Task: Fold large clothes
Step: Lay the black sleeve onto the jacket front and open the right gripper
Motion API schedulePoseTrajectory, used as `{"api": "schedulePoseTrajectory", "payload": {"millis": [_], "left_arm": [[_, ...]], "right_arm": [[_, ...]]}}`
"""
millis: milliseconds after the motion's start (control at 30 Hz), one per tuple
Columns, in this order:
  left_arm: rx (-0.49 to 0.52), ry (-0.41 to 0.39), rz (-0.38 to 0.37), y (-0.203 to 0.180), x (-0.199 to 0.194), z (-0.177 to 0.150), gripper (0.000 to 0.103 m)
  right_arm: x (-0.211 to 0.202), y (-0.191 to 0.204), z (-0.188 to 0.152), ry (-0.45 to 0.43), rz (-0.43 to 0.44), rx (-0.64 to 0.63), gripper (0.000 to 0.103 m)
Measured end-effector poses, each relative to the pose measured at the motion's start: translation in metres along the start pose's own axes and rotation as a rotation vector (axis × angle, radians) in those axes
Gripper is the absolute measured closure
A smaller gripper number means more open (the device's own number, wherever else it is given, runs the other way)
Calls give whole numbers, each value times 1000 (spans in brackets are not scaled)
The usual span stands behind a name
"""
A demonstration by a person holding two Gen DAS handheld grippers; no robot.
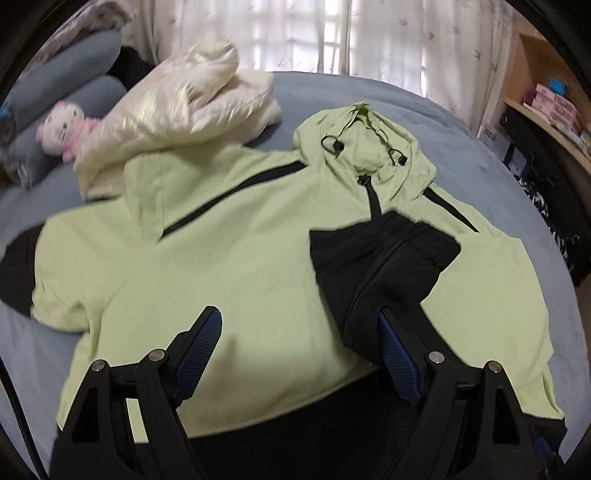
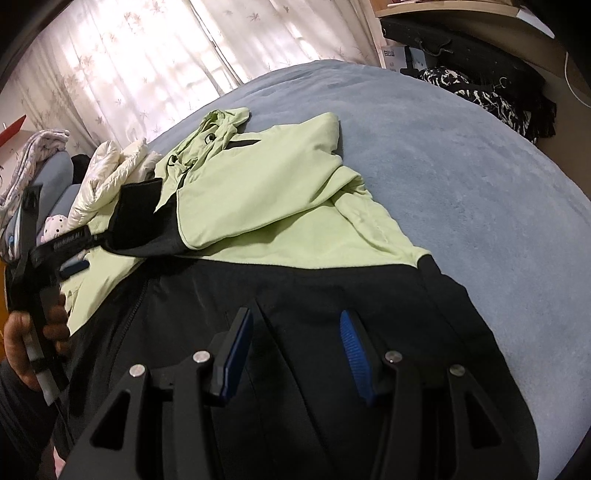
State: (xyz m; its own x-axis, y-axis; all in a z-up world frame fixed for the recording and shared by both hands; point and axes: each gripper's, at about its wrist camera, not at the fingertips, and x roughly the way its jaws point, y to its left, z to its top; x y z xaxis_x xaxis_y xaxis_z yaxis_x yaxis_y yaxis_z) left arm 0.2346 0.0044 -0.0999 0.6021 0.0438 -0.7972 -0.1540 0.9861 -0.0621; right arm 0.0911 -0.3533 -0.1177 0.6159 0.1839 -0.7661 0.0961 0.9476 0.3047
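on a blue-grey bed [image 1: 461, 122], the left gripper [image 1: 299, 325] hangs spread wide and empty over a lime-green and black hooded jacket [image 1: 229, 251]; at right, the right gripper [image 2: 295, 328] hovers half-spread above its black hem, gripping nothing.

My jacket [image 1: 229, 258]: pale green, black panels. Bed [image 2: 461, 192]: grey-blue. Puffy coat [image 1: 177, 110]: cream. Curtains [image 1: 295, 33]: white, leaf print.

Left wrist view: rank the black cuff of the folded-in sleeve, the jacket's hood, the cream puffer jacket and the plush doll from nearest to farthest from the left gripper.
From the left gripper:
1. Black cuff, just ahead, by the right-hand finger.
2. Hood, farther up the jacket, centre-right.
3. Cream puffer jacket, upper left, beyond the shoulder.
4. Plush doll, far left by the pillows.
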Motion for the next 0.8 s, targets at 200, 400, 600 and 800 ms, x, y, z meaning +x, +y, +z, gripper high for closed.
{"api": "schedulePoseTrajectory", "payload": {"millis": [200,400,600,800], "left_arm": [[-289,52,-31,34,11,8,21],[-565,180,-42,92,33,-41,21],[-421,126,-66,88,8,-47,21],[-265,99,-74,86,11,-14,21]], "right_arm": [[1,0,-1,0,-3,2,53],[4,0,-1,11,-1,0,53],[6,7,0,24,-13,-39,53],[3,21,16,32,13,-63,53]]}}
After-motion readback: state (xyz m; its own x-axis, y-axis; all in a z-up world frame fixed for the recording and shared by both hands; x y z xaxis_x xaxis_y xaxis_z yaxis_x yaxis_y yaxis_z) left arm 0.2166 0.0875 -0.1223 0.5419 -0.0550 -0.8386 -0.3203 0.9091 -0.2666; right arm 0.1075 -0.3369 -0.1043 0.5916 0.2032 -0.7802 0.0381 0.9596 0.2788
